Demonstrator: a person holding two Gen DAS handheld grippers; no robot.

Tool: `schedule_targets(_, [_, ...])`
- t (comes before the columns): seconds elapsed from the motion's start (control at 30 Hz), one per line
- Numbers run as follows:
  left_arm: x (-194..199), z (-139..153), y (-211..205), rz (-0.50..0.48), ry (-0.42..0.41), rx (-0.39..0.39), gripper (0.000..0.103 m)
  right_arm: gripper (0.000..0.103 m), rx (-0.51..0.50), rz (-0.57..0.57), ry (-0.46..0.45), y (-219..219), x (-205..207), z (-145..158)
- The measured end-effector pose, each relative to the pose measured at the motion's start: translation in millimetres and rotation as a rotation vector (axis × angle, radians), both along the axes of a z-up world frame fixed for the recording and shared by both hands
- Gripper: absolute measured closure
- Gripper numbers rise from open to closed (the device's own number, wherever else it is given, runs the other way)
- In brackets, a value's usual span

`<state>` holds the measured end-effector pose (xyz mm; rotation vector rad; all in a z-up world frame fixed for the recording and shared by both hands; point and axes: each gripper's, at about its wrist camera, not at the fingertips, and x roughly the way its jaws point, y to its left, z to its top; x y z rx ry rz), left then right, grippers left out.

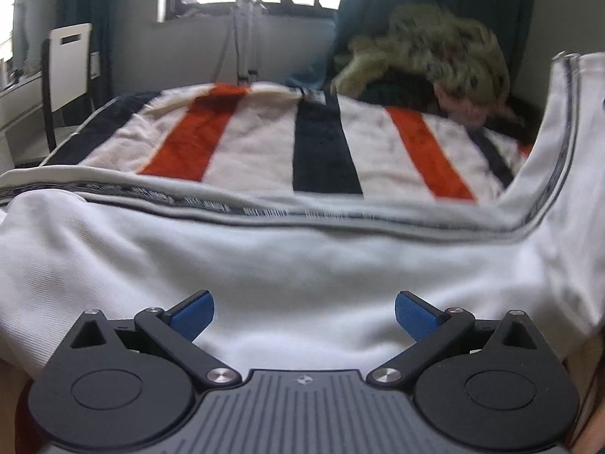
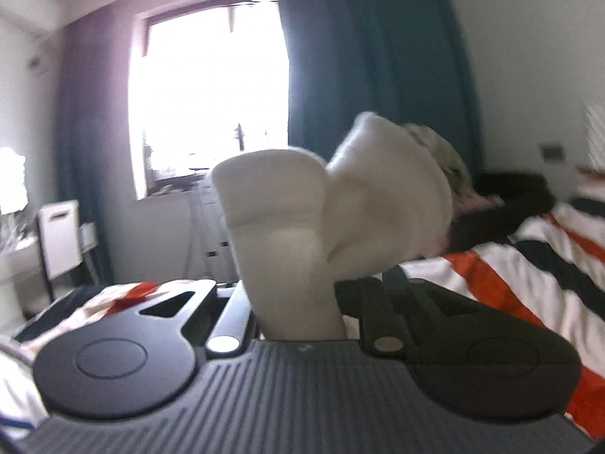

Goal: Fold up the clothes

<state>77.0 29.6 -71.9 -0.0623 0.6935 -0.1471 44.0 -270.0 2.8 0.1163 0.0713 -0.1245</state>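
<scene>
White cotton fills the lower half of the left wrist view: the white garment (image 1: 287,265) lies across the striped blanket (image 1: 257,143), which I take as the landmark. Your left gripper (image 1: 304,316) hovers just above the near part of the garment with its blue pads (image 1: 194,316) spread apart and nothing between them. On the right side of the blanket, one end of the garment rises up, and its dark printed tape (image 1: 563,159) runs with it.

Your right gripper (image 2: 298,302) is clamped on a bunch of the same white cloth (image 2: 340,204), held up above the blanket (image 2: 529,265); the pads themselves are hidden by the fabric.

The risk, I think, is this: only one hand holds the cloth, and the grip is on a thick bunch. If you pull it over quickly, the free part can drag and wrinkle, or the bunch can slip out.

Beyond the far edge of the blanket sits a heap of clothes (image 1: 427,49), close to where the fold may land. A white chair (image 1: 70,64) stands left of the blanket, well apart.
</scene>
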Motion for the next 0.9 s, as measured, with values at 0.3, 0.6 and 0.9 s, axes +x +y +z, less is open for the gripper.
schedule_targets(0.3, [4, 9, 55, 0.251, -0.003, -0.117, 0.001, 0.084, -0.282, 0.357, 0.201, 134, 18, -73])
schedule_targets(0.6, [0, 10, 62, 0.245, -0.01, -0.182, 0.001, 0.023, -0.341, 0.574, 0.393, 177, 14, -102])
schedule_targets(0.9, [-10, 14, 74, 0.246, -0.026, -0.3, 0.0, 0.018, 0.022, 0.605, 0.608, 147, -13, -86])
